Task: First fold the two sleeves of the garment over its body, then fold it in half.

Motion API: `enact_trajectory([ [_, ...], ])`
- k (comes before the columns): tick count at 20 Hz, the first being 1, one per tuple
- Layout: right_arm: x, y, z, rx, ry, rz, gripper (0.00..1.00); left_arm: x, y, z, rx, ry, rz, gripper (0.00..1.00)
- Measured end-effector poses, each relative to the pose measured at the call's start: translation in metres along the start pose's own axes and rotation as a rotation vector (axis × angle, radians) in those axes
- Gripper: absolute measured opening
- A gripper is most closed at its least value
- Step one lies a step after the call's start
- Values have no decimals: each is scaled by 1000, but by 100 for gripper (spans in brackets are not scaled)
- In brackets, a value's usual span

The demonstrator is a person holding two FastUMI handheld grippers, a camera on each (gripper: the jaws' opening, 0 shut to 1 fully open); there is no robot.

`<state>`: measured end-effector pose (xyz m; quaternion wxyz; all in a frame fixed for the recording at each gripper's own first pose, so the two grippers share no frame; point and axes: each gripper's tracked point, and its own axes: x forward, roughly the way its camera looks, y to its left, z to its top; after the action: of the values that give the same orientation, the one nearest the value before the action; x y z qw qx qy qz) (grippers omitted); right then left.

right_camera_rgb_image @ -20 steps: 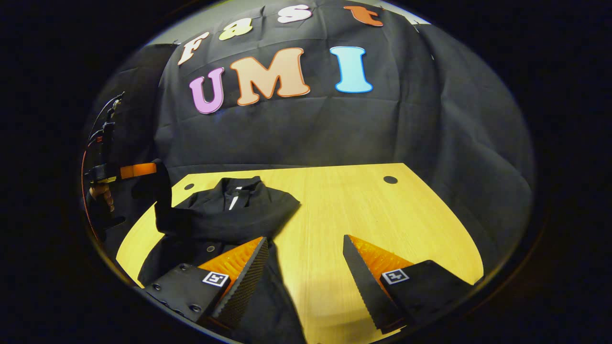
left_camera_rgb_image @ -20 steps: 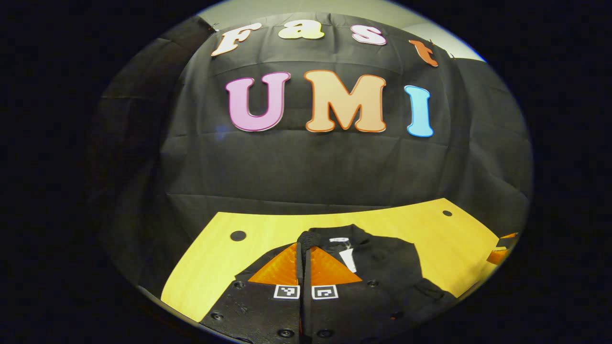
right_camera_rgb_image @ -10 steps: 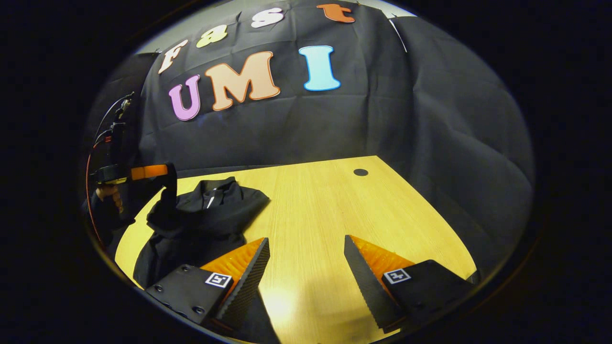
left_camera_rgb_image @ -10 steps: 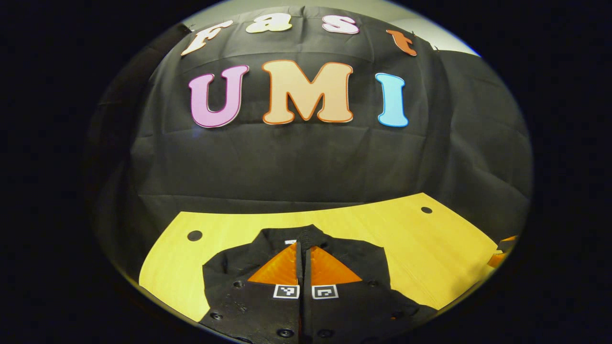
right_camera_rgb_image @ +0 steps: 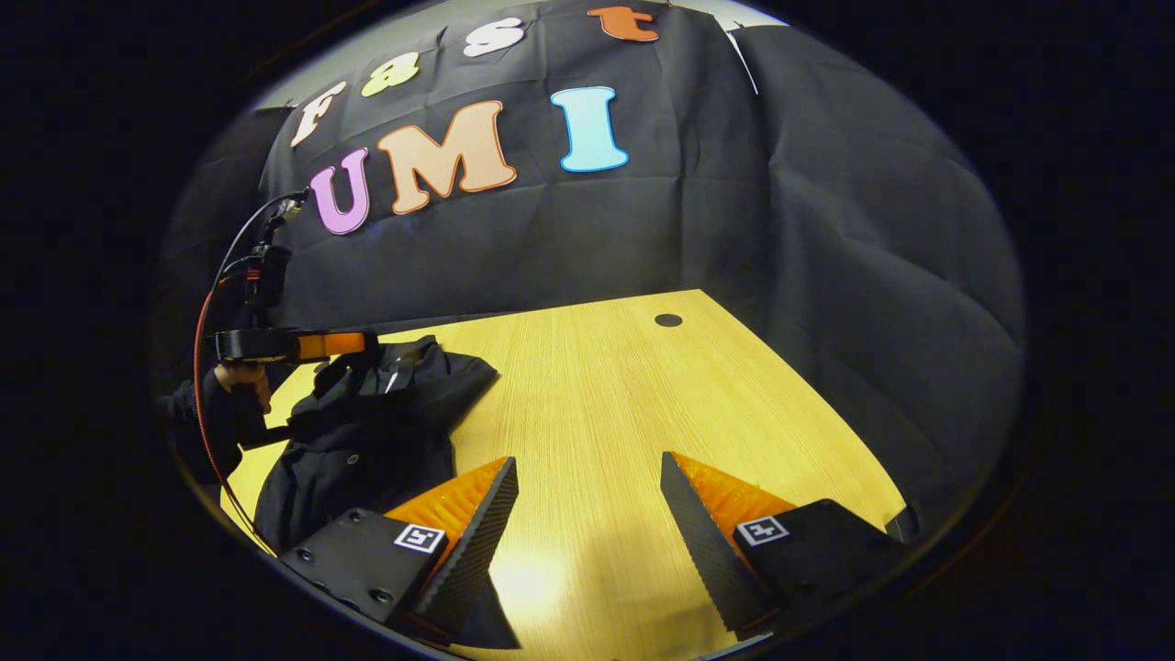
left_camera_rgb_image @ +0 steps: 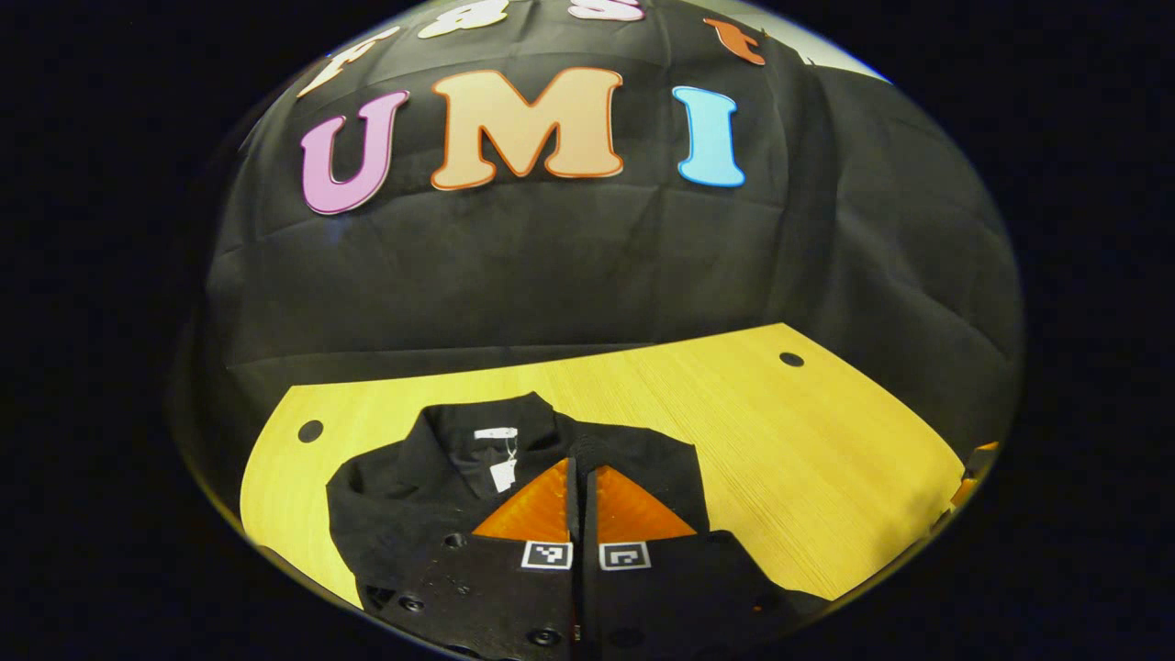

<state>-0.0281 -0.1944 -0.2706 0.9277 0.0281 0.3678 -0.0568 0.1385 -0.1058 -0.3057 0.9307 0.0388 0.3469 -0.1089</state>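
With fingers pressed together, left gripper [left_camera_rgb_image: 580, 468] clamped on a fold of the black jacket [left_camera_rgb_image: 431, 468], the pinched cloth running up between the two fingers in the left gripper view. Jacket spread on the wooden table [left_camera_rgb_image: 808, 441] toward its near left part, collar [left_camera_rgb_image: 496, 418] pointing at the booth wall, a white tag [left_camera_rgb_image: 502, 473] hanging inside the neck. Lifted cloth hiding part of the jacket body right of the fingers.

Seen from the right gripper view: same jacket [right_camera_rgb_image: 367, 431] bunched at the table's left side, one portion raised off the wood and hanging from the left gripper [right_camera_rgb_image: 363, 344], which sits level above the collar. A person's hand [right_camera_rgb_image: 243, 376] under that gripper, dark sleeve [right_camera_rgb_image: 207, 422] below, red and black cables [right_camera_rgb_image: 216, 303] arching up from it.

Right gripper [right_camera_rgb_image: 587, 487] with fingers wide apart, nothing between them, over bare table [right_camera_rgb_image: 624, 395] well right of the jacket. Left finger's lower edge overlapping a dark corner of cloth [right_camera_rgb_image: 486, 624] at the bottom; cannot tell if touching. Round dark hole [right_camera_rgb_image: 668, 319] in the tabletop near the far edge.
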Motion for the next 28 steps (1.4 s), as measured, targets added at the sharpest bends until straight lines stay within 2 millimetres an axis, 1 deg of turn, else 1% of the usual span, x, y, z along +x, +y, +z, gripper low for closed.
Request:
enact_trajectory([
  [1, -1, -1, -1, -3, 1, 1, 96, 3, -4, -2, 8, 12, -7, 0],
  [2, -1, -1, -1, -4, 3, 3, 99, 5, -6, -3, 15, 22, -4, 0],
  [3, -1, -1, -1, -4, 3, 9, 96, 3, -10, -8, 15, 40, -11, 7],
  [4, 0, 1, -1, -6, 3, 18, 99, 0, -11, -1, 8, 26, -8, 35],
  [5, 0, 3, -1, -10, 3, 32, 99, -9, -11, 3, 0, 6, -7, 64],
  [6, 1, 8, -2, -17, 5, 48, 99, -20, -6, 10, -10, -16, 5, 92],
  [8, 6, 19, -5, -35, 13, 89, 99, -43, 9, 16, -30, -41, 32, 92],
  [11, 11, 39, -9, -67, 27, 146, 99, -86, 40, 16, -58, -69, 89, 92],
  [13, 10, 55, -12, -80, 29, 176, 99, -113, 63, 13, -66, -92, 134, 92],
  [15, 10, 72, -15, -93, 32, 203, 99, -139, 84, 4, -70, -98, 175, 92],
  [17, 8, 86, -21, -117, 42, 221, 99, -164, 100, -12, -79, -86, 203, 92],
  [20, 0, 100, -30, -144, 50, 230, 100, -196, 117, -39, -97, -63, 234, 92],
  [23, -13, 107, -49, -161, 76, 223, 99, -228, 128, -78, -109, -12, 254, 92],
  [25, -21, 108, -66, -178, 95, 212, 99, -246, 135, -103, -116, 25, 268, 92],
  [28, -31, 105, -90, -189, 133, 193, 99, -266, 138, -138, -148, 73, 276, 92],
])
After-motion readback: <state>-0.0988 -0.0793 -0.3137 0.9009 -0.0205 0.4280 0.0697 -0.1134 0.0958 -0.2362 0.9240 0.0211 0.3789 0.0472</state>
